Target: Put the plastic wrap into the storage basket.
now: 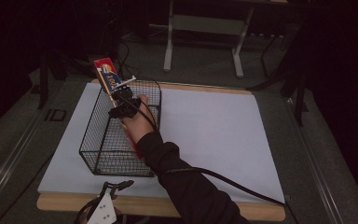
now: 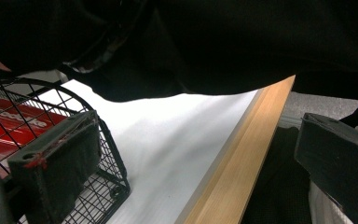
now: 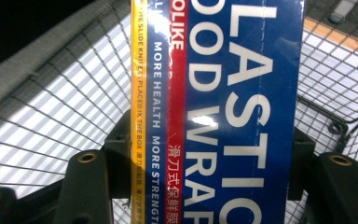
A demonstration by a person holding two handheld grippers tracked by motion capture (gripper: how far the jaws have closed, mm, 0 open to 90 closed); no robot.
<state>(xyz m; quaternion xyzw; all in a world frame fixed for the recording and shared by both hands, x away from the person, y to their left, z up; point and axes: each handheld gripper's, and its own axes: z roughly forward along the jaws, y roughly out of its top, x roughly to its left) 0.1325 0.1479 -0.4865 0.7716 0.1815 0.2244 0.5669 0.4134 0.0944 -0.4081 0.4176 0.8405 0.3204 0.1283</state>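
A long plastic wrap box (image 1: 108,74), blue, red and yellow, is tilted over the black wire basket (image 1: 93,133). Its top end sticks up past the far left rim, and its red lower part (image 1: 132,138) runs down into the basket under the hand. My right gripper (image 1: 123,103) is shut on the box about midway along it. In the right gripper view the box (image 3: 223,107) stands between the black jaws of the right gripper (image 3: 209,158), with basket mesh behind. My left gripper (image 1: 109,191) rests at the table's front edge; in its own view the left gripper (image 2: 196,163) is open with nothing between its jaws.
The basket stands on the left part of a white table top (image 1: 214,135) with a wooden front edge (image 2: 233,172). A basket corner (image 2: 114,182) lies close to my left gripper, a red box face (image 2: 14,126) showing through its mesh. A black cable (image 1: 233,184) trails from the right arm.
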